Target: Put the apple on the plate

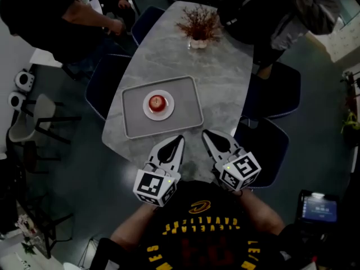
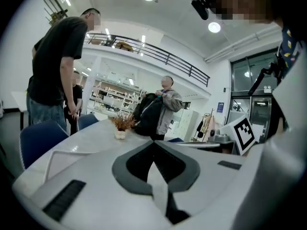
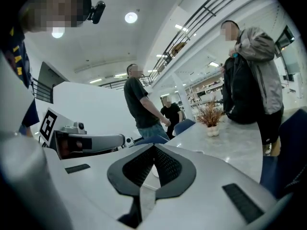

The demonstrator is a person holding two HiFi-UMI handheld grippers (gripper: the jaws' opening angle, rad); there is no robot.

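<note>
A red apple [image 1: 157,102] sits on a small white plate [image 1: 167,112], which lies in the middle of a grey tray [image 1: 132,95] on the marble table [image 1: 220,80]. My left gripper [image 1: 180,138] and right gripper [image 1: 205,133] hang side by side over the table's near edge, just short of the tray. Both have their jaws closed tip to tip with nothing between them. In the left gripper view the left gripper [image 2: 154,143] points down the table; in the right gripper view the right gripper [image 3: 154,147] does the same. Apple and plate are hidden in both gripper views.
A small pot of dried red twigs [image 1: 198,26] stands at the table's far end. Dark blue chairs [image 1: 107,75] line both long sides. One person [image 1: 53,16] stands at the far left, another [image 1: 275,7] at the far right of the table.
</note>
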